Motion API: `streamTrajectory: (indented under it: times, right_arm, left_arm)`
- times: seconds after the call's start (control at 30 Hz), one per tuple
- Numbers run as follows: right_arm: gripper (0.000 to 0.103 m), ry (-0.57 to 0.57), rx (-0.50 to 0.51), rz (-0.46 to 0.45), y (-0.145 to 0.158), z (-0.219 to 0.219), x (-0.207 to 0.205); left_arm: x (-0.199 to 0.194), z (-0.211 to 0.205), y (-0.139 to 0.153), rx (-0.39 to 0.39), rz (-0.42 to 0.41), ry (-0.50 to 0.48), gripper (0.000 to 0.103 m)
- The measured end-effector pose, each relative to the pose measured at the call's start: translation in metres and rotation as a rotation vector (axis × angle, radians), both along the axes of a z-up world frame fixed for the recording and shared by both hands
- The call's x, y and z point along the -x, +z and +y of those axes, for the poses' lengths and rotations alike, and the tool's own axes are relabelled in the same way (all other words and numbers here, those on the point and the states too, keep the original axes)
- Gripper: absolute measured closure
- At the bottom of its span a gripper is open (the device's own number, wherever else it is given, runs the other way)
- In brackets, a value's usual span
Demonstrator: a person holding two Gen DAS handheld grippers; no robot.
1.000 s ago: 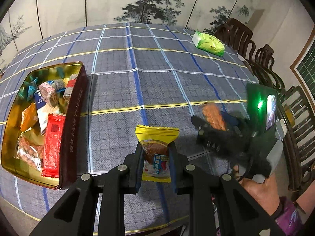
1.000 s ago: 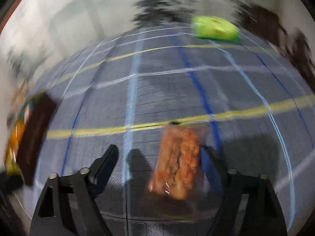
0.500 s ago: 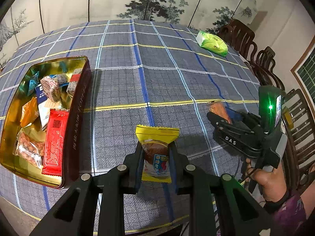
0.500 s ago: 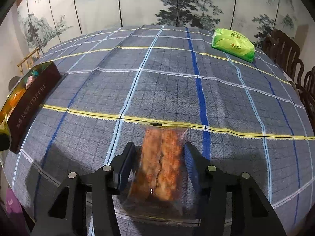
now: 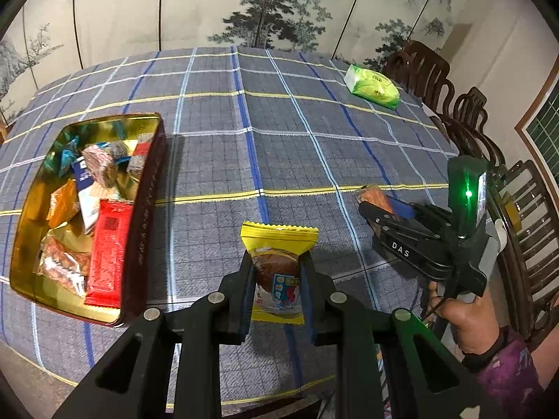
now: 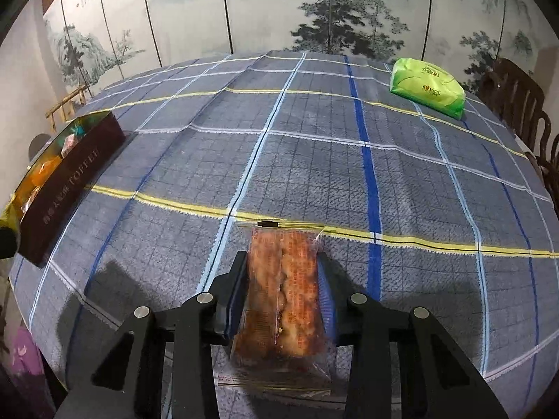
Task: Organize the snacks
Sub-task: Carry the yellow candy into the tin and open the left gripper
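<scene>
My left gripper (image 5: 277,262) is shut on a yellow snack packet (image 5: 277,279) and holds it above the tablecloth, right of the gold tin (image 5: 143,206). The tin holds several wrapped snacks, among them a red bar (image 5: 106,251). My right gripper (image 6: 283,262) is shut on a clear packet of orange-brown crackers (image 6: 284,296). It also shows in the left wrist view (image 5: 375,202) at the right, held by a hand. In the right wrist view the tin (image 6: 70,178) lies far to the left.
A green tissue pack (image 5: 372,85) lies at the far right of the table, also seen in the right wrist view (image 6: 428,87). Dark wooden chairs (image 5: 468,118) line the table's right side. A painted folding screen stands behind the table.
My right gripper has closed on the cracker packet and lifted it a little. My left gripper has risen slightly with the yellow packet still in it.
</scene>
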State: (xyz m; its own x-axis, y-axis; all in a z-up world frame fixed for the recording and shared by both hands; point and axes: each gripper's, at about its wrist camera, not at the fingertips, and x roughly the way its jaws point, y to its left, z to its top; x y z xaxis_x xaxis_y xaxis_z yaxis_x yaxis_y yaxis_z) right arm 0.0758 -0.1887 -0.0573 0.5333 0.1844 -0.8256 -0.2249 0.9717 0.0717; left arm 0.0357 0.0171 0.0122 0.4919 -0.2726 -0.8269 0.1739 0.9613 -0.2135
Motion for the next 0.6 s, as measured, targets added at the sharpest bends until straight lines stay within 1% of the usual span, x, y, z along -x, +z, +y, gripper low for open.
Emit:
streamTrajectory:
  times: [0.17, 0.37, 0.6]
  right_arm:
    - [0.065, -0.011, -0.041, -0.019, 0.001, 0.005, -0.007]
    - [0.065, -0.01, -0.037, -0.032, -0.001, 0.015, -0.015]
    - [0.065, -0.02, -0.051, -0.018, -0.004, 0.012, -0.019]
  left_arm:
    - [0.006, 0.012, 0.008, -0.003, -0.018, 0.031, 0.083]
    - [0.01, 0.028, 0.012, -0.011, -0.029, 0.072, 0.083]
    - [0.013, 0.037, 0.012, -0.018, -0.036, 0.096, 0.083]
